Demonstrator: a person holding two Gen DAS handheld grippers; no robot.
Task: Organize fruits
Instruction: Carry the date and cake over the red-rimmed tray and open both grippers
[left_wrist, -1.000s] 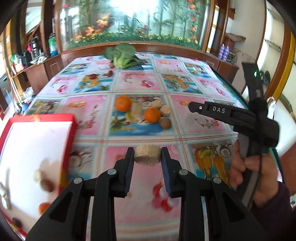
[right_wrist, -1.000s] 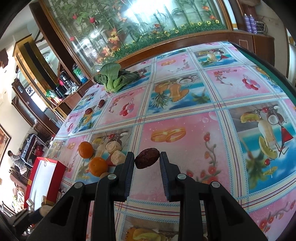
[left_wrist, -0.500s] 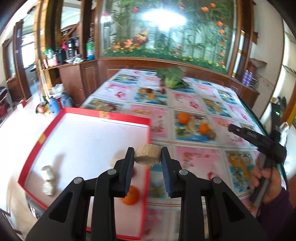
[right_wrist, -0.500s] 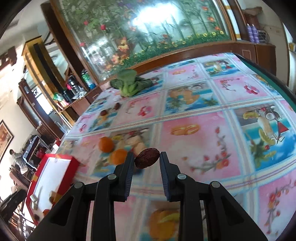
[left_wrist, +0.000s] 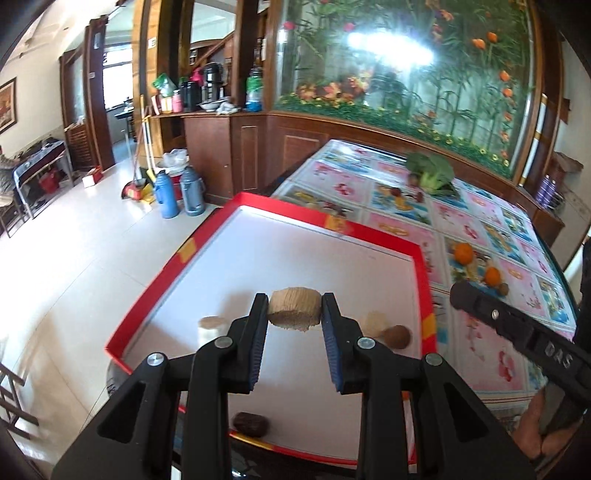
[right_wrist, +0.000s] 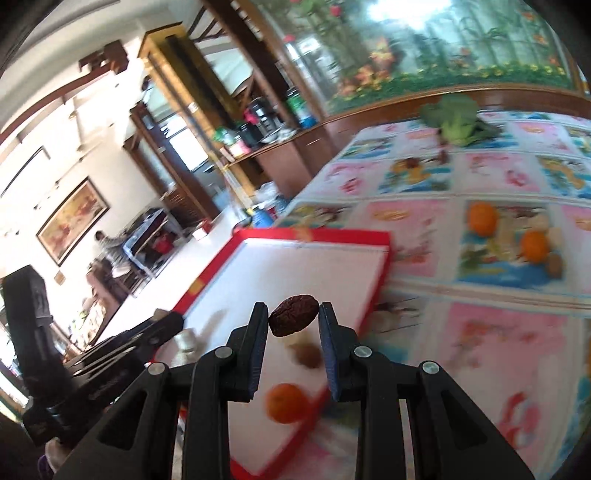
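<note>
My left gripper (left_wrist: 294, 312) is shut on a tan, ridged round piece (left_wrist: 294, 309) and hangs over the white floor of the red-rimmed tray (left_wrist: 325, 221). In the tray lie a pale cylinder (left_wrist: 211, 325), a beige piece (left_wrist: 373, 322), a brown nut (left_wrist: 397, 336) and a dark red date (left_wrist: 251, 423). My right gripper (right_wrist: 293, 319) is shut on a wrinkled dark red date (right_wrist: 293, 319) over the tray's (right_wrist: 314, 234) right part, above a blurred brown piece (right_wrist: 306, 355) and an orange (right_wrist: 287, 402). Two oranges (right_wrist: 482, 218) (right_wrist: 534, 245) sit on the tablecloth.
The flowered tablecloth (right_wrist: 498, 332) reaches right and back to a leafy green vegetable (left_wrist: 430, 172). The tray overhangs the table's left edge, above a tiled floor with thermos flasks (left_wrist: 166, 195). The other handheld gripper (left_wrist: 517, 328) crosses the right of the left wrist view. A wooden cabinet (left_wrist: 295, 147) backs the table.
Both grippers have swung left from the tablecloth to above the red tray, each keeping its piece. The loose oranges have slid to the right of both views.
</note>
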